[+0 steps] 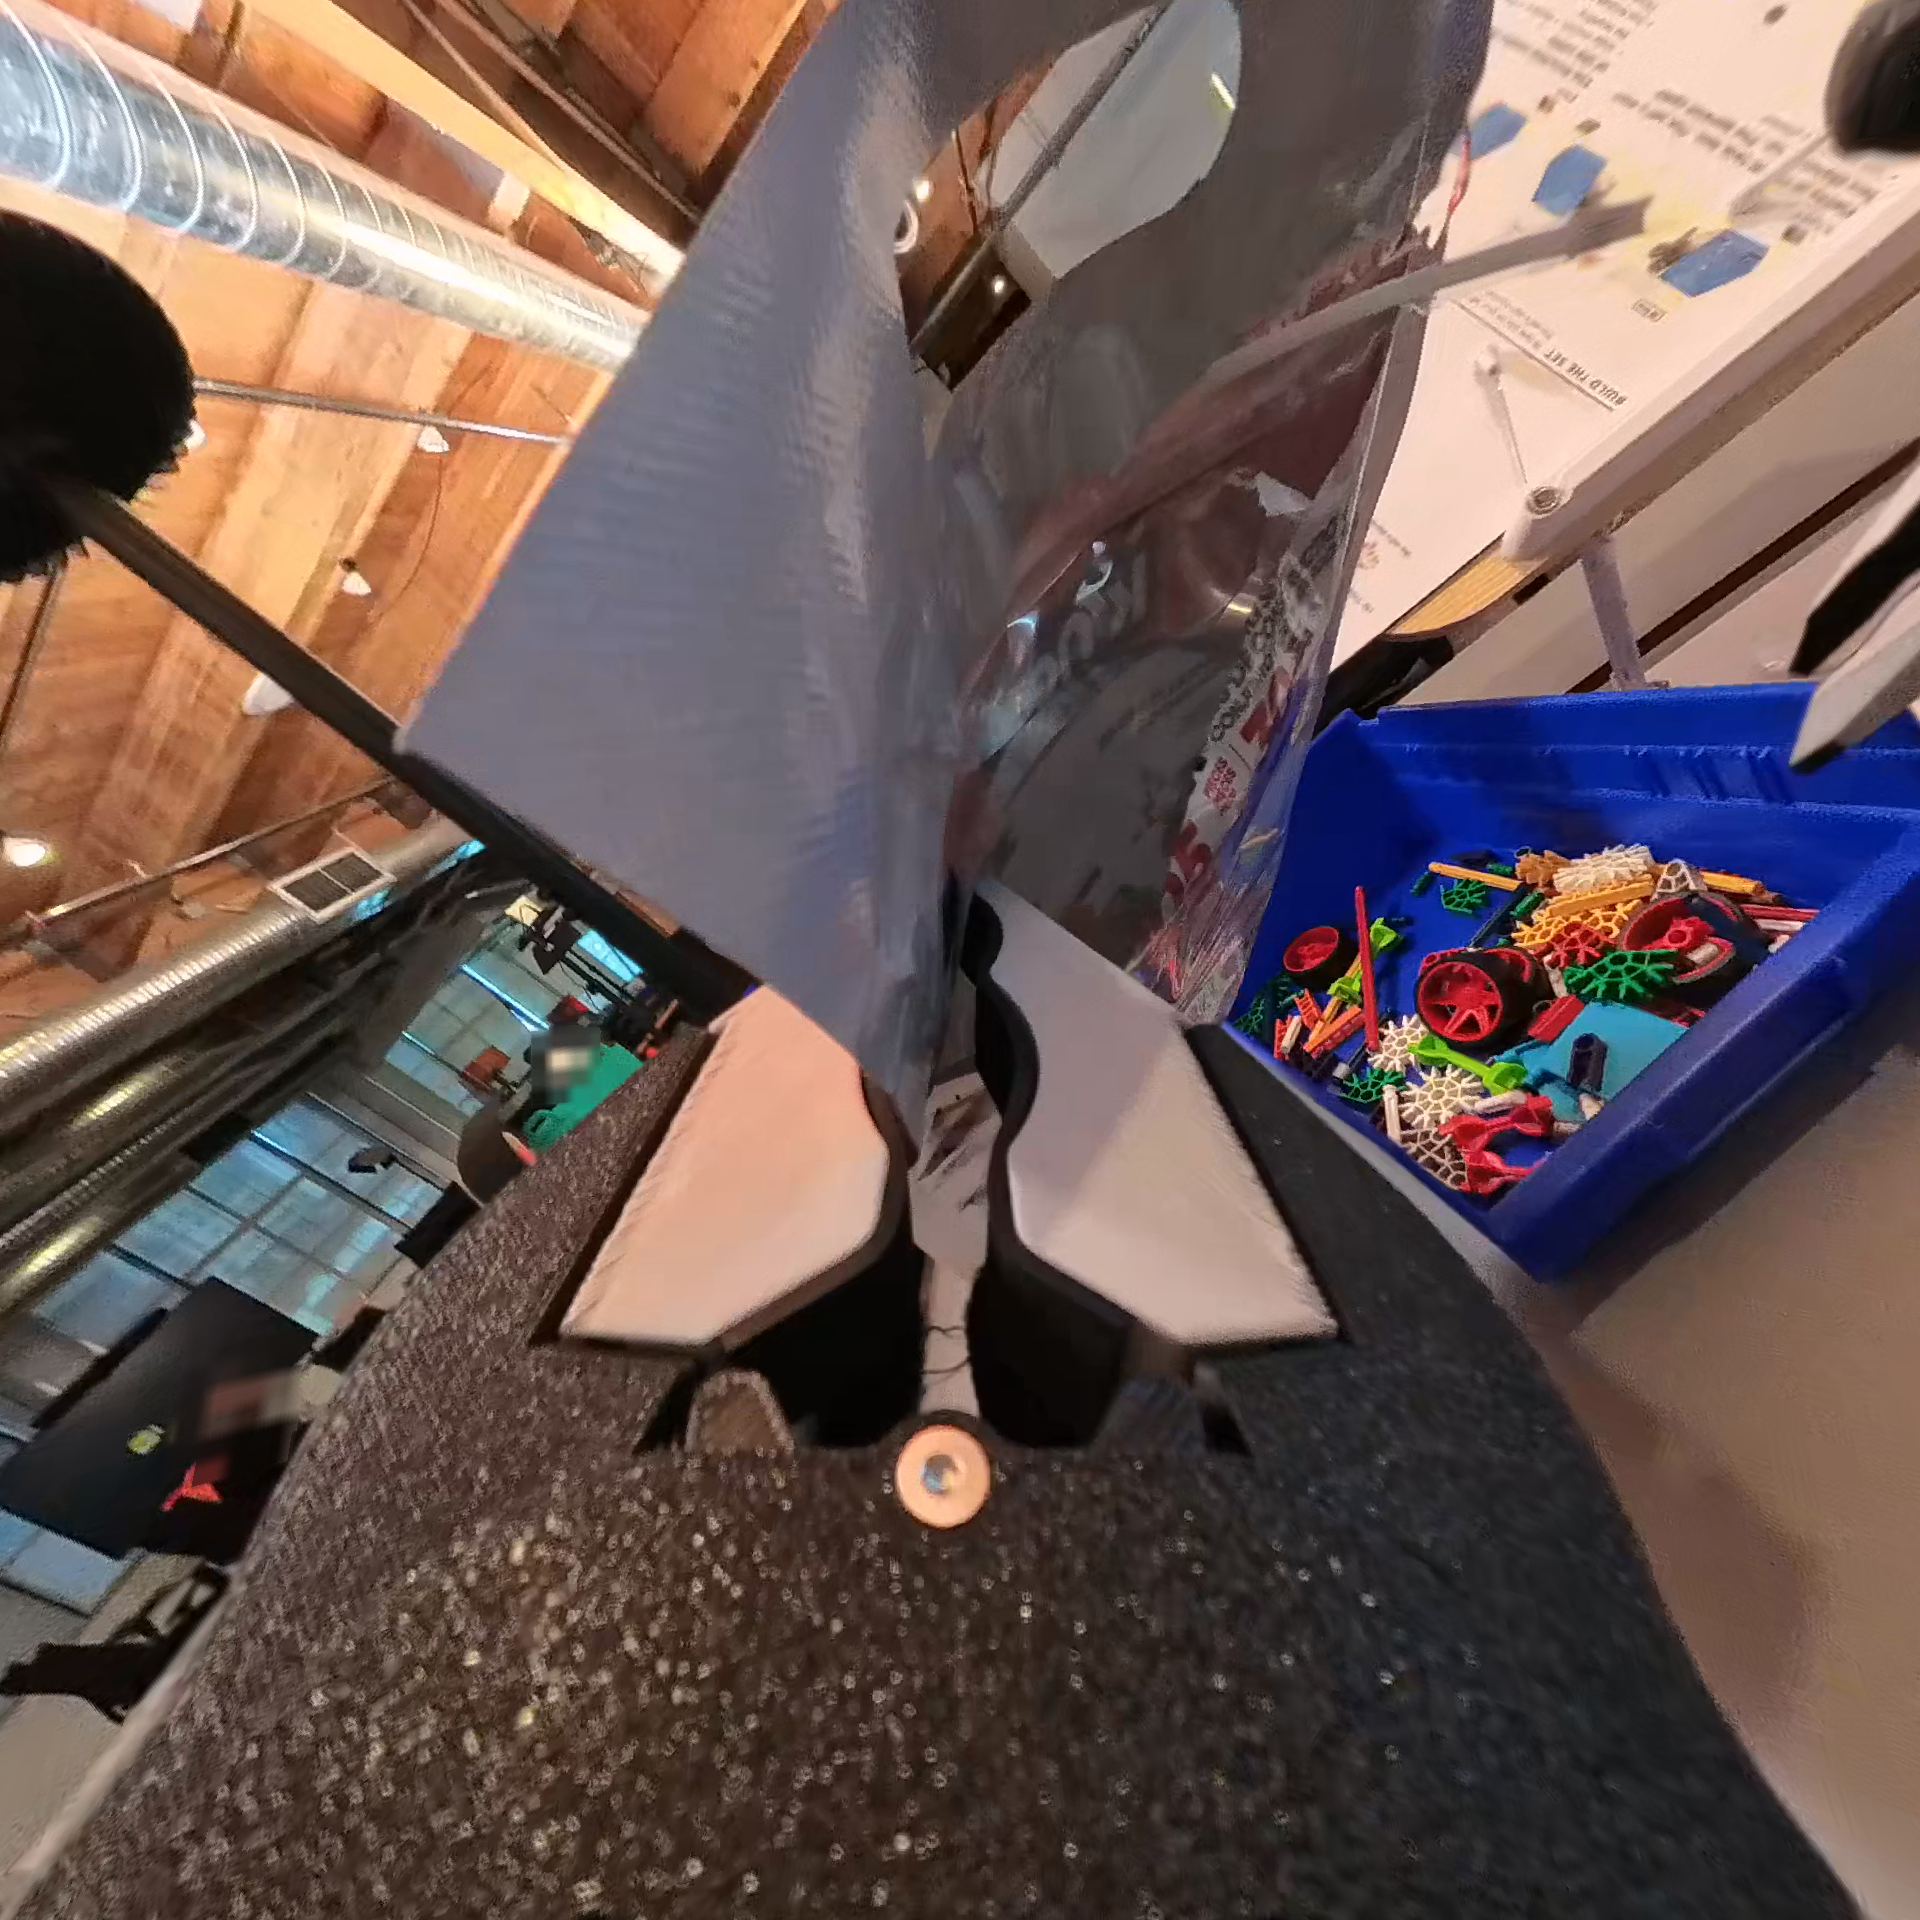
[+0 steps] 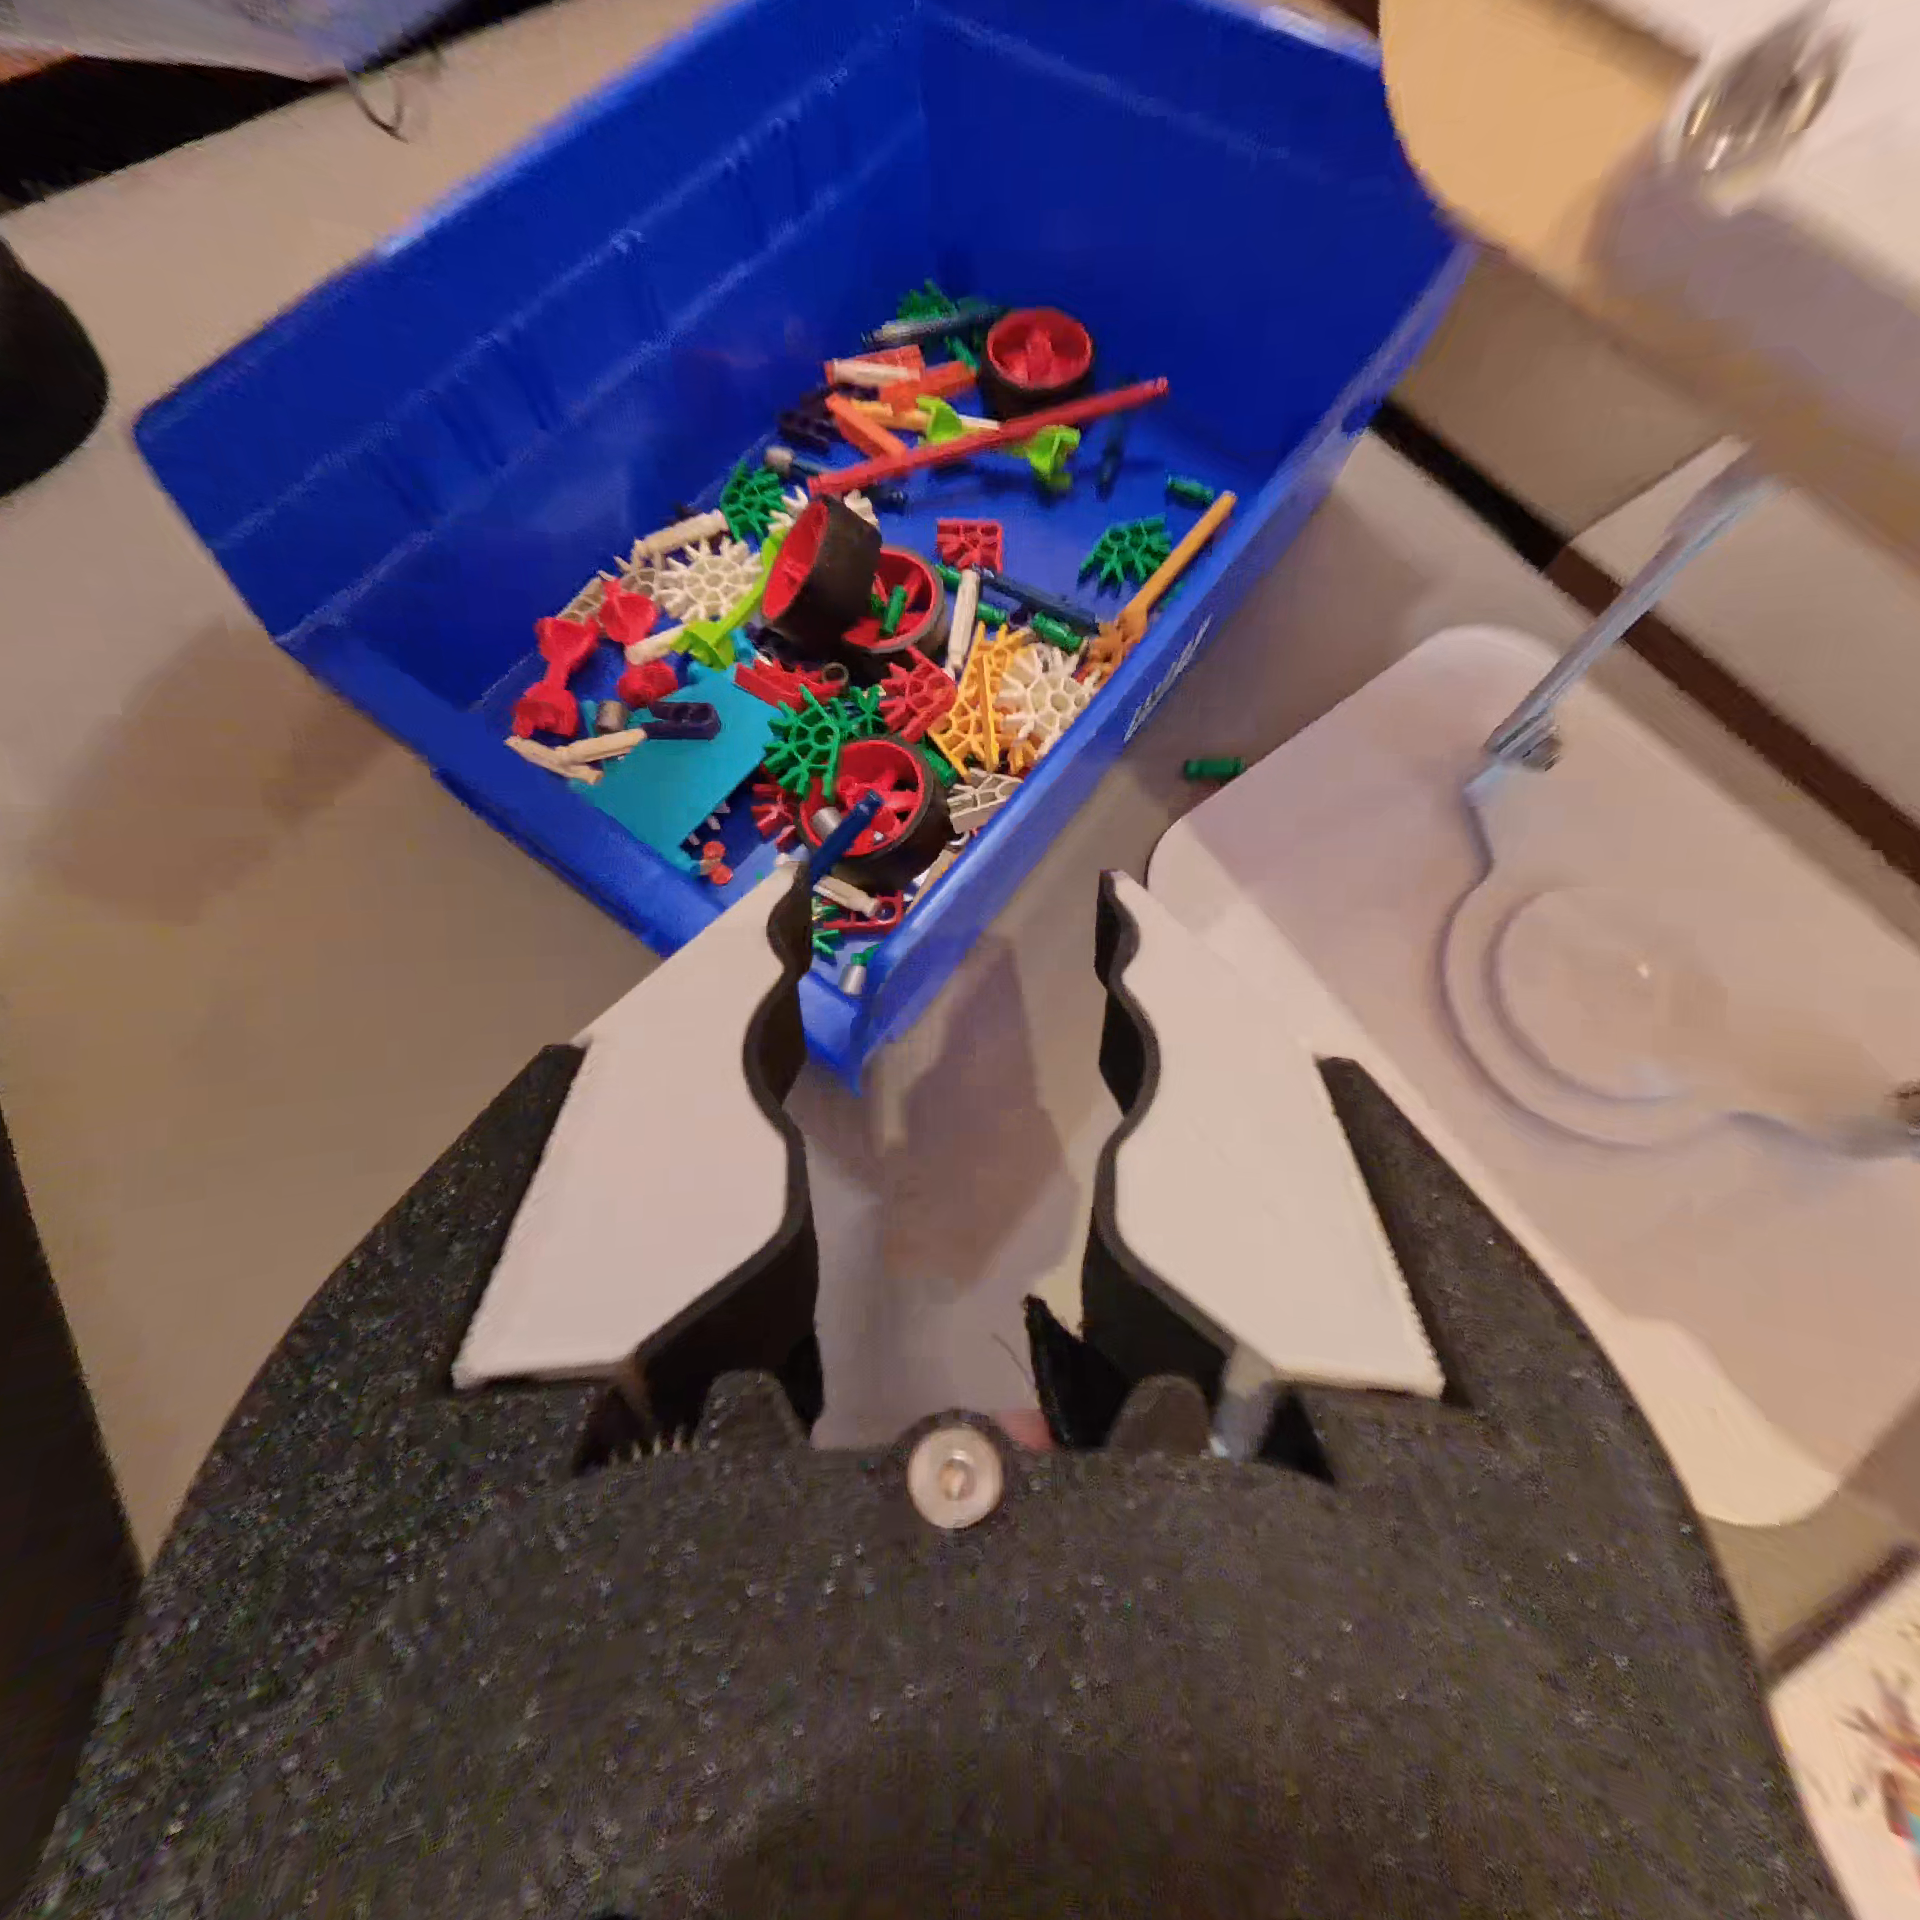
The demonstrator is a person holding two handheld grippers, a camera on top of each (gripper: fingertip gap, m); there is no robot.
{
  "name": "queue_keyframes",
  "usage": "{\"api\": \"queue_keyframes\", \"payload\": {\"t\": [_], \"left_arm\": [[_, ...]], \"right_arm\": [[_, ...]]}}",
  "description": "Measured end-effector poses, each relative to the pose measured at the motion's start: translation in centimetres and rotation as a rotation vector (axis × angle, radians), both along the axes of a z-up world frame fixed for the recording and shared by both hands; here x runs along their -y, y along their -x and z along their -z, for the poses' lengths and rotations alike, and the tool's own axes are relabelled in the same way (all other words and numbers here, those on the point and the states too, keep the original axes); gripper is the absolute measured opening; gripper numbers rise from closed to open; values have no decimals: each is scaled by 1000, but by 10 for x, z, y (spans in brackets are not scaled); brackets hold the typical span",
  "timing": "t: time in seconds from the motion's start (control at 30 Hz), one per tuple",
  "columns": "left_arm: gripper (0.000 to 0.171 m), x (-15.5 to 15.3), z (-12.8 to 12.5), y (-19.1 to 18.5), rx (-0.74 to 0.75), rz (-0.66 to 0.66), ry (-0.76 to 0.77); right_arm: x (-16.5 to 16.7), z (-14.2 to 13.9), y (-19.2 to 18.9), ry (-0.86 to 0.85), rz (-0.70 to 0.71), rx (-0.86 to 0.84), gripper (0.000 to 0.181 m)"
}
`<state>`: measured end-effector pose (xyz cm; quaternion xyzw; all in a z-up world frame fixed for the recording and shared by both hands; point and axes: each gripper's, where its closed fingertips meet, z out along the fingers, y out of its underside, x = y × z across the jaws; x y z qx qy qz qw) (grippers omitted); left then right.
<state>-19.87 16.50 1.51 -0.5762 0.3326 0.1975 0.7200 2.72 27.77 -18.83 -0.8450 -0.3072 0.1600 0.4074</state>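
In the left wrist view, the left gripper has its jaws pressed nearly together, pinching the lower edge of a shiny plastic bag. The bag rises far up out of the pinch with its cut-out handle hole at the top, so it appears to be held by one corner and tipped. It looks limp and flat, though its inside is hidden. To the right and below sits a blue bin on a pale table, holding loose construction toy pieces: red wheels, green and white connectors, thin rods. Far right, a white board on a stand leans up, perhaps so its printed sheet can be read. Wooden ceiling beams and a silver duct fill the far left, since the camera tilts upward.

In the right wrist view, the right gripper has its jaws spread apart and holds nothing. It hovers just near of the bin's near corner, pointing at the bin. The pieces lie heaped toward the bin's right. One green piece lies on the table just outside. To the right rests the stand's white base.
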Motion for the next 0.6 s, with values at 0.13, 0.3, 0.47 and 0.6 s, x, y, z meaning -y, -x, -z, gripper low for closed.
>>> {"api": "queue_keyframes", "payload": {"t": [0.13, 0.3, 0.47, 0.6], "left_arm": [[0, -2, 9, 18, 42, -16, 15], [0, -5, 18, 38, 82, -29, 36], [0, -4, 19, 53, 115, -36, 38], [0, -4, 22, 65, 135, -43, 47]], "right_arm": [[-5, 22, 9, 52, -24, 37, 22], [13, 22, 20, 50, -15, 88, 21], [90, 21, 70, 97, -199, 77, 37], [147, -3, 95, 102, -394, -33, 33]]}}
